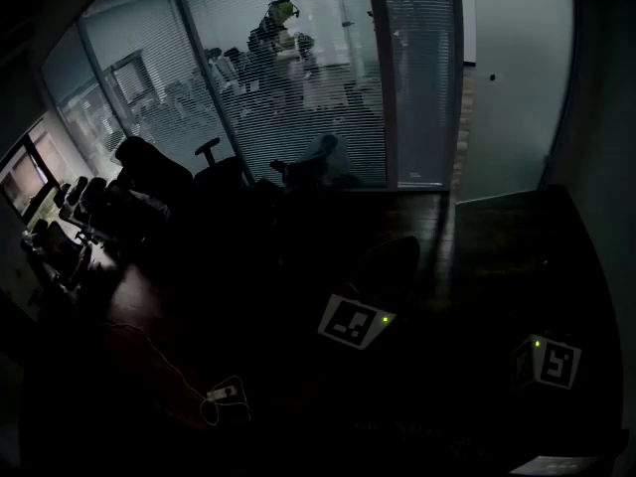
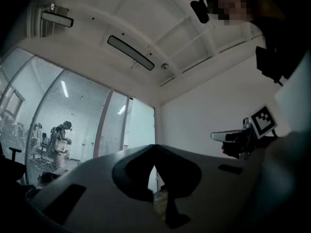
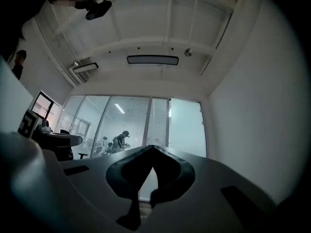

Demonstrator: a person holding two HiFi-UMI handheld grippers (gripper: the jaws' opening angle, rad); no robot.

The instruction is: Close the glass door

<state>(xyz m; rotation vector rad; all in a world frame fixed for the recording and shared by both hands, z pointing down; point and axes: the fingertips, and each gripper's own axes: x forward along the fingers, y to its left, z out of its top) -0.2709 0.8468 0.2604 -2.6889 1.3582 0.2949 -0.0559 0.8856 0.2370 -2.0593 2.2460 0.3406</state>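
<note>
The left gripper (image 2: 154, 148) and right gripper (image 3: 153, 149) are both pressing their jaws together on nothing. The glass door (image 1: 517, 78) is standing at the head view's upper right.

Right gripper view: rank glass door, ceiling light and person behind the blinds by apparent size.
1. glass door
2. ceiling light, nearer the camera, so it looks bigger
3. person, far off behind the glass

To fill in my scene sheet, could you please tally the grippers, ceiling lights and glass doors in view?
Grippers: 2, the left gripper and the right gripper
Ceiling lights: 2
Glass doors: 1
Total: 5
</note>
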